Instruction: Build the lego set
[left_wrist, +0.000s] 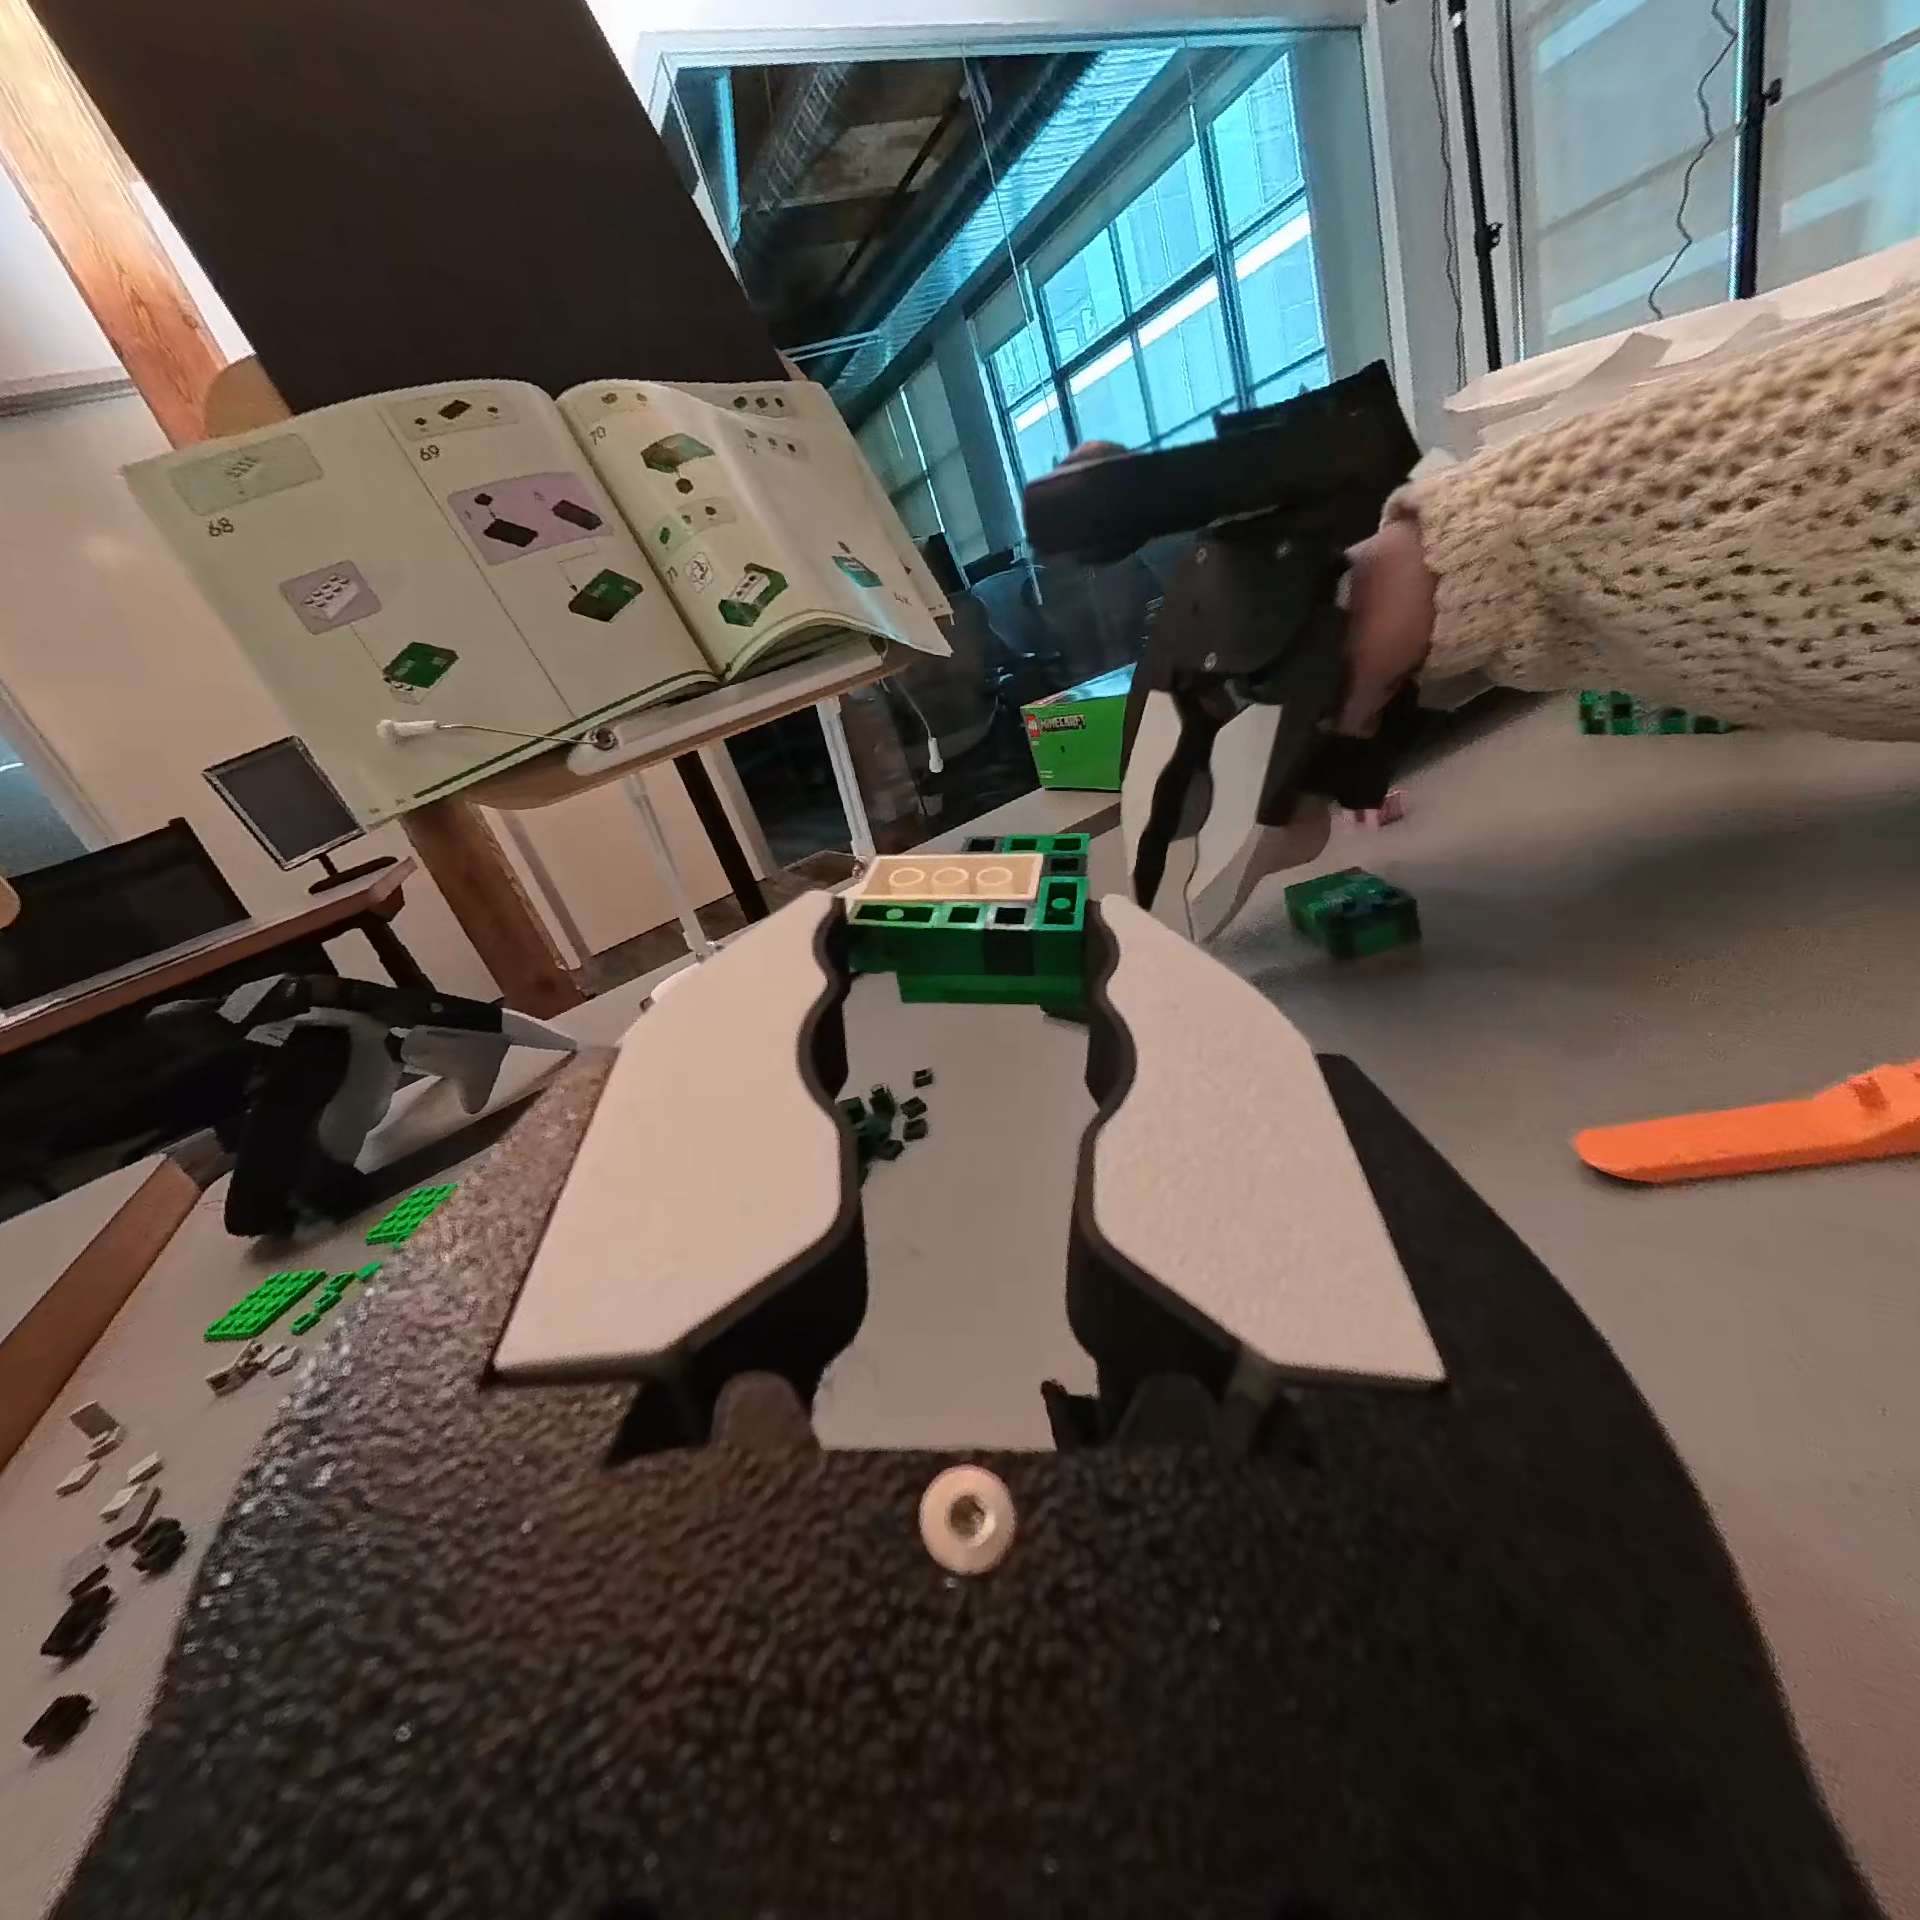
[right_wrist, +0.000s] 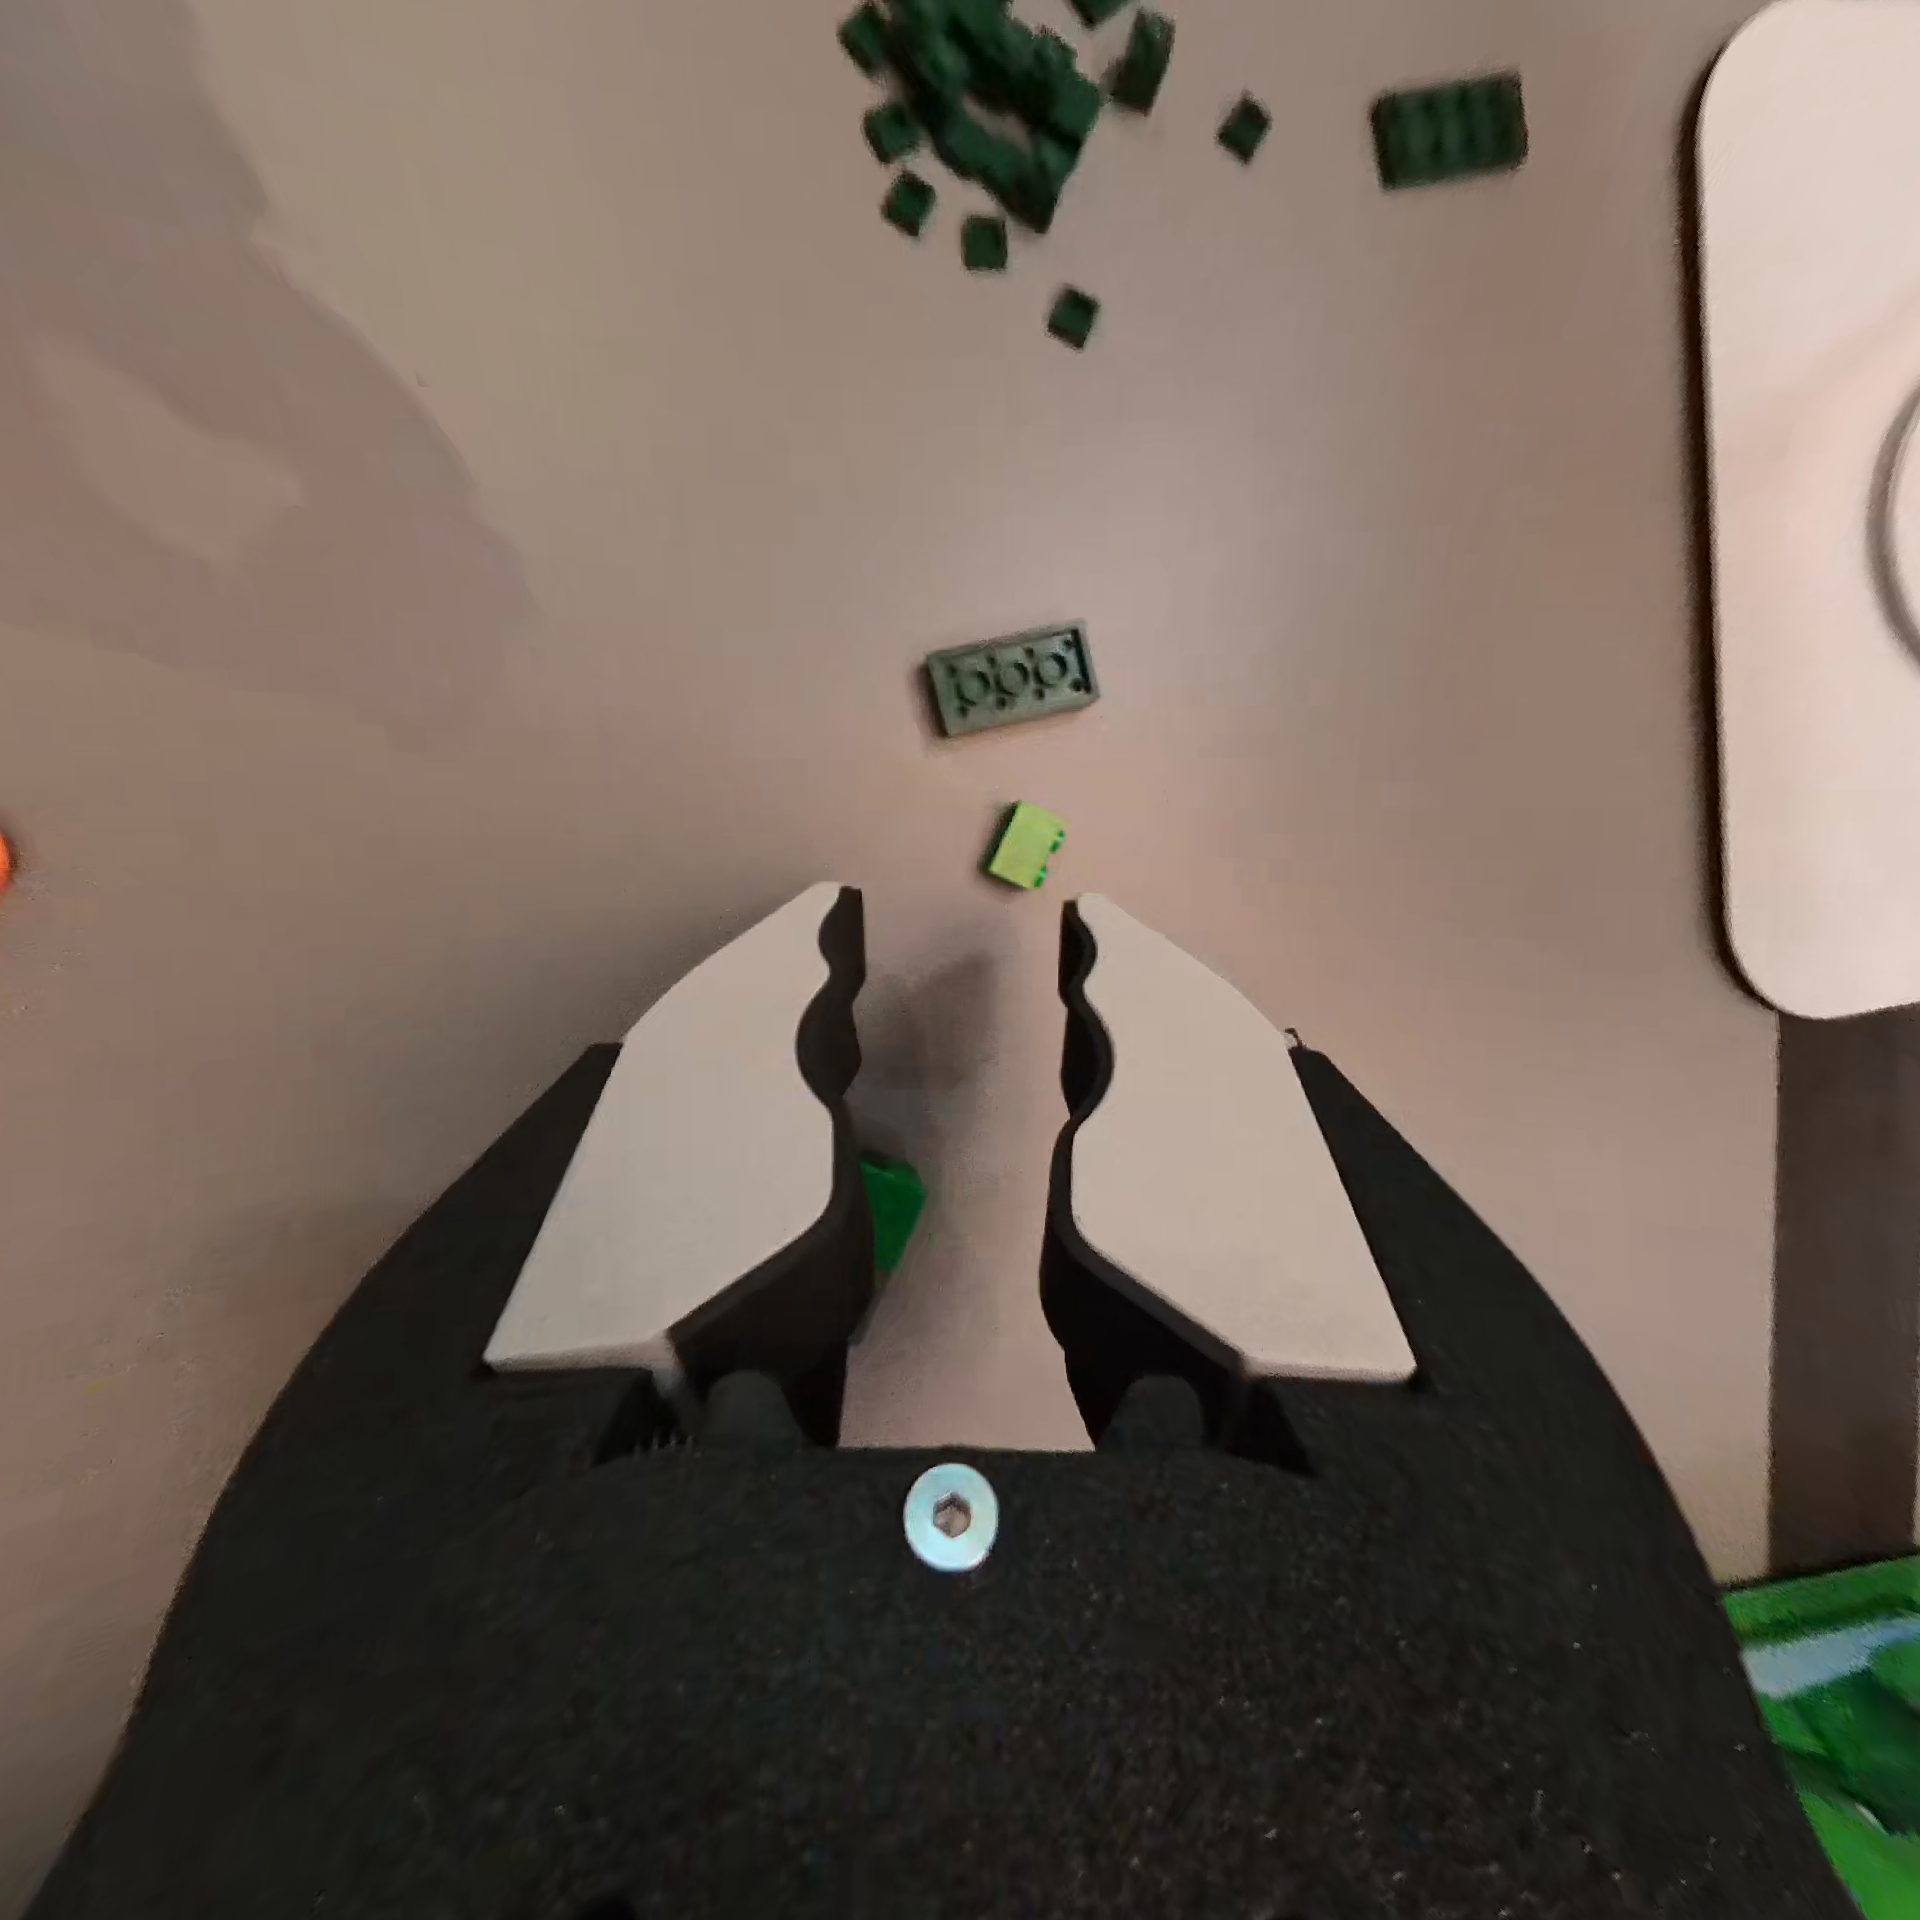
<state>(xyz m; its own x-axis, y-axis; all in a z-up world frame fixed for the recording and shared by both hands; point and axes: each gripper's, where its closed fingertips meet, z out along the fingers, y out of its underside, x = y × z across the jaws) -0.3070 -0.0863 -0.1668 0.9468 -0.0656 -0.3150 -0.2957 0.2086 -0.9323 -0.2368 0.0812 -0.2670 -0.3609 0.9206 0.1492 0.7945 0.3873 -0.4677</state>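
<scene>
In the left wrist view my left gripper (left_wrist: 968, 909) is shut on a green lego assembly (left_wrist: 966, 935) with a white plate (left_wrist: 951, 878) on top, gripped at both sides between the fingertips. My right gripper (left_wrist: 1195, 894), held by a hand in a knit sleeve, points down at the table just right of it, near a small green block (left_wrist: 1351, 914). In the right wrist view my right gripper (right_wrist: 961, 904) is open and empty above the table. Ahead of it lie a lime piece (right_wrist: 1025, 847) and a dark green plate, underside up (right_wrist: 1010, 677). A green piece (right_wrist: 888, 1216) shows beneath the left finger.
An open instruction booklet (left_wrist: 520, 540) stands on a holder at the back left. An orange brick separator (left_wrist: 1756, 1132) lies at the right. A green box (left_wrist: 1075, 738) is at the back. Loose green plates (left_wrist: 275, 1304) lie left; a dark green pile (right_wrist: 977, 104) lies ahead. To reach the green piece (right_wrist: 888, 1216) in a straight line is about 6 centimetres for my right fingers, about 25 centimetres for my left. It is also in sight in the left wrist view (left_wrist: 1303, 892).
</scene>
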